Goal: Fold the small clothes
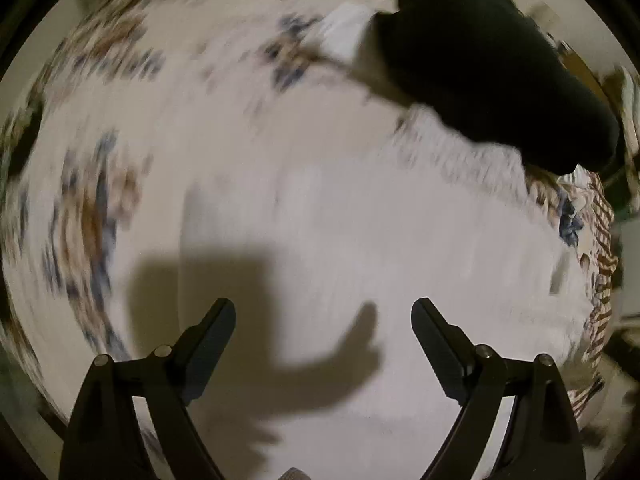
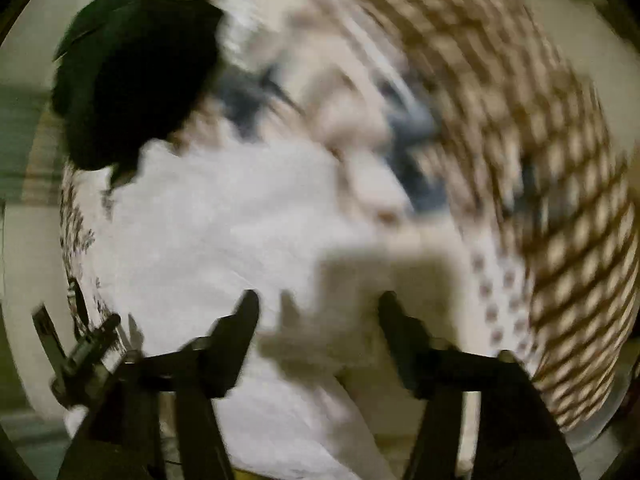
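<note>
The left gripper [image 1: 323, 308] is seen with its jaws spread wide and nothing held between them; only its shadow falls on the plain white cloth [image 1: 360, 216] lying flat beneath. A dark, almost black bundled garment [image 1: 492, 64] is seen at the upper right of the left wrist view, resting on the far edge of the white cloth. Around both is spread a cream bedsheet printed with blue and brown flowers [image 1: 92, 184], much smeared by motion blur.

In the right wrist view the right gripper [image 2: 318, 300] is likewise shown wide open and empty above the white cloth [image 2: 208, 216]. The dark garment [image 2: 132, 80] is seen at the upper left. What appears to be a brown-and-cream checked fabric [image 2: 520, 120] is blurred across the right side.
</note>
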### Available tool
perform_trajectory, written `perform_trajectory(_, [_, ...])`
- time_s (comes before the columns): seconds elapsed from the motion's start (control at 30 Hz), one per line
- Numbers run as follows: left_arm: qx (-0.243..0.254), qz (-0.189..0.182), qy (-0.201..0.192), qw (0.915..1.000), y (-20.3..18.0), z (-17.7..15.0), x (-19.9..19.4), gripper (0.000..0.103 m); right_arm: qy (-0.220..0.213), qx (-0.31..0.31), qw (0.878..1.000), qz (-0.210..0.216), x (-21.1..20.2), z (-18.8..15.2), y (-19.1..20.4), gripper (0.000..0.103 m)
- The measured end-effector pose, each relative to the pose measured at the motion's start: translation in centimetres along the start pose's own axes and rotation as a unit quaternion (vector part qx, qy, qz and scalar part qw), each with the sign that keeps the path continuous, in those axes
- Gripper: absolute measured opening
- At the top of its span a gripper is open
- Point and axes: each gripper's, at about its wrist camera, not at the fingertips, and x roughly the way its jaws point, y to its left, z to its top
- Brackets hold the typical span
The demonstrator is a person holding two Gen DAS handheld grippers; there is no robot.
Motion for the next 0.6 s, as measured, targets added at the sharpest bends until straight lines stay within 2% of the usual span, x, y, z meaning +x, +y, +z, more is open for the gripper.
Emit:
perform_trajectory(0.03, [0.022,0.004,-0.002,0.9997,-0.7,1.9,0.4,0.090,0.003,-0.047,0.999,-0.007,0.6,1.7,2.9,0.071])
perform_trajectory(0.07, [0.046,0.011,0.002,0.9989,-1.5,3.4,1.1,0.090,0.008,-0.069,0.998,-0.009,1.1,2.9,4.2,0.075])
perform_trajectory(0.17, [0.098,0.028,0.035,0.9942,-2.8,7.6,5.0,0.090,0.037,-0.167,0.985,-0.029,6.3,6.9,11.5,0.078])
perform_trajectory(0.27, [0.132,0.031,0.061,0.9888,-4.3,9.6,8.3,0.090,0.065,-0.214,0.973,-0.049,11.7,10.0,16.1,0.078])
perform_trajectory(0.33, [0.159,0.033,0.069,0.9842,-5.3,10.1,10.1,0.090,0.080,-0.220,0.971,-0.056,14.6,11.6,17.8,0.078])
perform_trajectory(0.4, [0.183,0.021,0.074,0.9801,-6.0,10.0,11.2,0.068,0.094,-0.218,0.970,-0.054,16.2,12.4,17.9,0.078])
perform_trajectory(0.43, [0.191,0.010,0.073,0.9788,-6.3,9.8,11.5,0.039,0.098,-0.216,0.970,-0.052,16.8,12.5,17.8,0.077])
perform_trajectory(0.47, [0.196,0.002,0.065,0.9785,-6.4,9.7,11.3,0.013,0.094,-0.215,0.971,-0.048,17.0,12.6,17.9,0.068])
perform_trajectory(0.5, [0.205,-0.004,0.051,0.9773,-6.7,9.4,10.9,0.008,0.085,-0.215,0.972,-0.044,16.9,12.7,17.9,0.041])
perform_trajectory(0.57, [0.225,-0.015,0.019,0.9742,-7.1,8.4,9.5,0.006,0.073,-0.202,0.976,-0.027,16.2,12.8,17.7,0.010])
perform_trajectory(0.6, [0.232,-0.020,0.006,0.9726,-7.2,7.9,8.7,0.005,0.060,-0.193,0.979,-0.013,15.5,12.6,17.5,0.010])
